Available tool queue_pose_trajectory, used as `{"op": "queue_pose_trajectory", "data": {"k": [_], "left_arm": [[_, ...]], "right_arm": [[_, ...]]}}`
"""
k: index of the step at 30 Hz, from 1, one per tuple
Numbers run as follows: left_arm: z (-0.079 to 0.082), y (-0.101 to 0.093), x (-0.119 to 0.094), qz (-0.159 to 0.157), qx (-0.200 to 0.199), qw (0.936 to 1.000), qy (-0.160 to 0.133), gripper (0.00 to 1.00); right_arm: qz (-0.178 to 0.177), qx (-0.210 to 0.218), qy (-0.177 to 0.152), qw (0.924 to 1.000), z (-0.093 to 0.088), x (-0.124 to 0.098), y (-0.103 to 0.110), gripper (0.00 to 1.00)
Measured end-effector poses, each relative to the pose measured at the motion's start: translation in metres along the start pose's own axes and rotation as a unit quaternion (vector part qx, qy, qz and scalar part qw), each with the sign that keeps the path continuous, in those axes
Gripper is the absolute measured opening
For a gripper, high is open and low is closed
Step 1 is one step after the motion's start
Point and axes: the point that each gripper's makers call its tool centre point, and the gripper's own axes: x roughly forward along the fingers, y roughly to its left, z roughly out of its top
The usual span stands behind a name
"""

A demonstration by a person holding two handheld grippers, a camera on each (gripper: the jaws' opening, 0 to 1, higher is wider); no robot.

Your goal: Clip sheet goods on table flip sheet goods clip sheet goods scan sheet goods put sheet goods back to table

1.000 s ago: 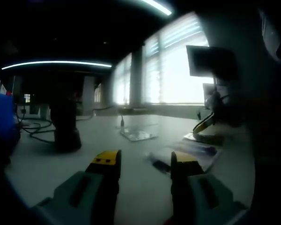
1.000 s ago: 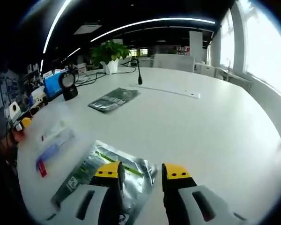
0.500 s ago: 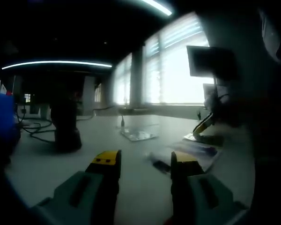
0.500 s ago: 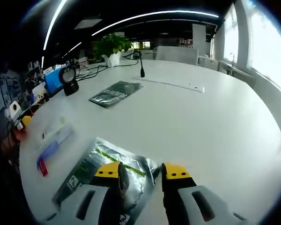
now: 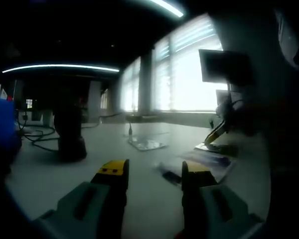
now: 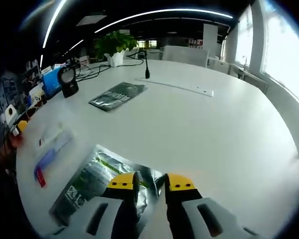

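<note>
A silver foil pouch [image 6: 92, 177] with a green stripe lies flat on the white table [image 6: 214, 129], close in the right gripper view. My right gripper [image 6: 150, 183] is down at its right edge; the jaws stand narrow, with that edge in the small gap left between them. Across the table in the left gripper view, that same gripper shows as a yellow tip at the pouch [image 5: 214, 147]. My left gripper [image 5: 154, 172] hovers low over the table, open and holding nothing.
A second dark foil pouch [image 6: 117, 94] lies farther back, and a clear packet with blue and red ends [image 6: 50, 154] lies to the left. A black scanner stand [image 6: 67, 82], a desk microphone [image 6: 146, 69], a potted plant [image 6: 114, 47] and cables sit at the far edge.
My right gripper's jaws have narrowed around the silver pouch's edge, and its view has dropped slightly closer. The left gripper has not moved.
</note>
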Motion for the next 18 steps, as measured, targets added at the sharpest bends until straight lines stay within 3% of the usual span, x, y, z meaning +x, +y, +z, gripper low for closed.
{"op": "queue_pose_trajectory", "data": {"k": [18], "left_arm": [[0.0002,-0.0005,0.0,-0.001,0.0,1.0,-0.001,0.35]], "right_arm": [[0.006,-0.019,0.004,0.9998,0.0008,-0.001,0.0049,0.02]]}}
